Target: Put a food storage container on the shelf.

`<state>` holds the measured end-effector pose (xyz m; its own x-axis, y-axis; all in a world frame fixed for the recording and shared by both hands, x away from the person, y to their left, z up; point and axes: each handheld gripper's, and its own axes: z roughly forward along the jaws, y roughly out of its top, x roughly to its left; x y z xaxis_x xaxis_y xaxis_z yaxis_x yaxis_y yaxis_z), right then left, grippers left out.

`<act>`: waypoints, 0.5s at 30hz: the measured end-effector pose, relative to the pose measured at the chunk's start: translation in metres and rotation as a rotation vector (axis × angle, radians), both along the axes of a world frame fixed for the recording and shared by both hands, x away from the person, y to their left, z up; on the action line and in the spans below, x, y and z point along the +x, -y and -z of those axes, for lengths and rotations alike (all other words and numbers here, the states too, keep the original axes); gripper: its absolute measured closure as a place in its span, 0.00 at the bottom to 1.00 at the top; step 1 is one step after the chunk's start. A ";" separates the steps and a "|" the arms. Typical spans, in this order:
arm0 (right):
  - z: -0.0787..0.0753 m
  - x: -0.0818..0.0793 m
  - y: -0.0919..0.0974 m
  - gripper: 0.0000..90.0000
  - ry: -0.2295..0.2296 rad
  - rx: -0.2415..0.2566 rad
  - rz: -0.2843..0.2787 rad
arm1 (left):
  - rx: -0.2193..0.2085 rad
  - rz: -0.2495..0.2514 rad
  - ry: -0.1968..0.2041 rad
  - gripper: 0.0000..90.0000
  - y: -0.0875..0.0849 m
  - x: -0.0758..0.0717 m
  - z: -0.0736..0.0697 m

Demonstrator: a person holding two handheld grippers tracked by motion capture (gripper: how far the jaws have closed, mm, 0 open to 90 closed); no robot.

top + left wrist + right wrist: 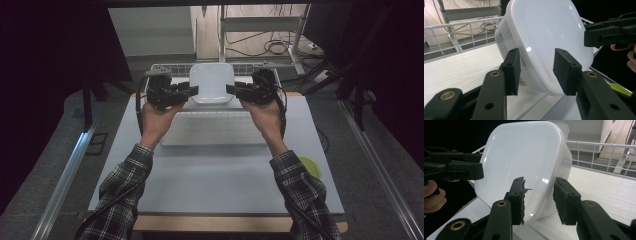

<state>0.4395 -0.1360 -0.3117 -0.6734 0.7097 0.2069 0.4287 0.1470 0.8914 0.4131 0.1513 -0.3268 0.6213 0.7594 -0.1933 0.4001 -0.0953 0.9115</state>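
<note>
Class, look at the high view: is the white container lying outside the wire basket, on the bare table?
No. The white container sits inside the wire basket at the table's far edge, between the two grippers.

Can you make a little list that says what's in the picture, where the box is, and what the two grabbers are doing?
thing: white box, lid on
where: in wire basket, far side of table
left gripper: jaws open, either side of box edge
right gripper: jaws open, either side of opposite edge
also: green thing by right sleeve

The container [212,82] stands in the wire basket [159,68] on the table [215,175], between the left gripper [192,91] and right gripper [231,89].
</note>
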 end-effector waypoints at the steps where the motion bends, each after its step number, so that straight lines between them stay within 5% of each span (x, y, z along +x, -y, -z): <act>1: 0.000 0.000 0.000 0.67 0.002 -0.002 0.000 | 0.001 0.000 -0.002 0.63 0.000 0.001 0.000; 15: 0.000 0.002 -0.006 0.61 0.036 -0.041 0.027 | 0.009 0.009 -0.028 0.58 0.003 0.009 0.001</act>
